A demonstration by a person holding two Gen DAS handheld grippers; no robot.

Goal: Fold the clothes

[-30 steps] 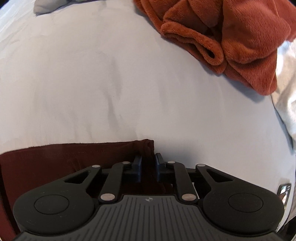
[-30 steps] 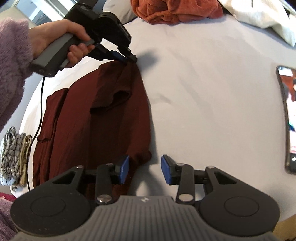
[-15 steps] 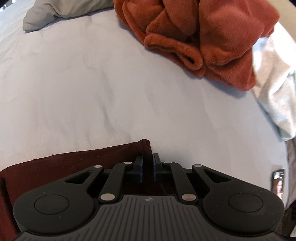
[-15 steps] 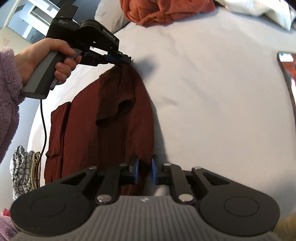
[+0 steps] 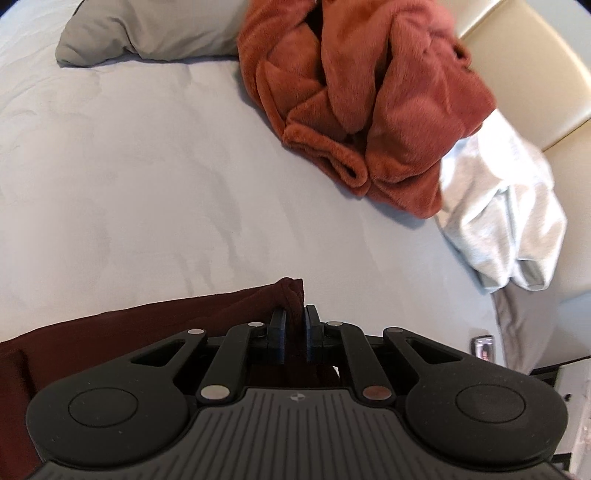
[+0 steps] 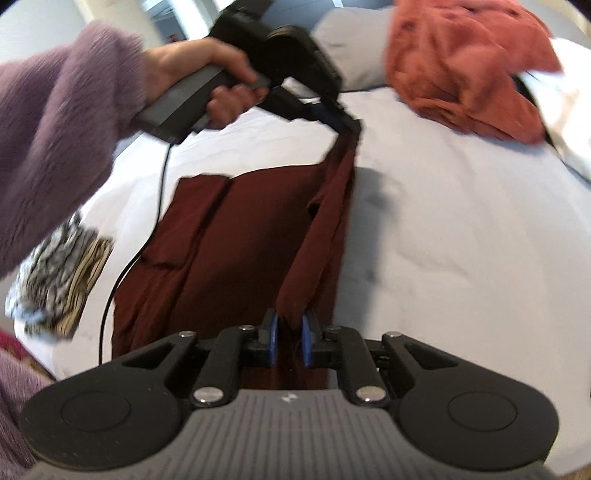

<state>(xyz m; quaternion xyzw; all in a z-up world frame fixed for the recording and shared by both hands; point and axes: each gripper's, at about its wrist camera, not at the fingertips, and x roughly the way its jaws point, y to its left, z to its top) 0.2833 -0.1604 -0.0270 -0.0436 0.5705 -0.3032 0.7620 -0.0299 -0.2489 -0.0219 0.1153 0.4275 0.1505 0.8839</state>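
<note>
Left hand-held gripper (image 5: 294, 325) clamped on maroon shirt (image 6: 236, 236) corner, right hand-held gripper (image 6: 287, 328) pinching its edge

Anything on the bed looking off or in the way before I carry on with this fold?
Nothing damaged. The maroon shirt is pinched by both tongs, left and right. Only clutter: a rust fleece heap and white garment bunched unfolded at the bed's far edge.

Open pale grey bed sheet (image 6: 461, 229) lies clear right of the dark maroon shirt (image 6: 236, 229). The rust-orange plush blanket (image 5: 369, 96), grey pillow (image 5: 147, 33) and white garment (image 5: 498, 206) block the far edge; a black-and-white patterned cloth (image 6: 59, 273) crowds the left.
</note>
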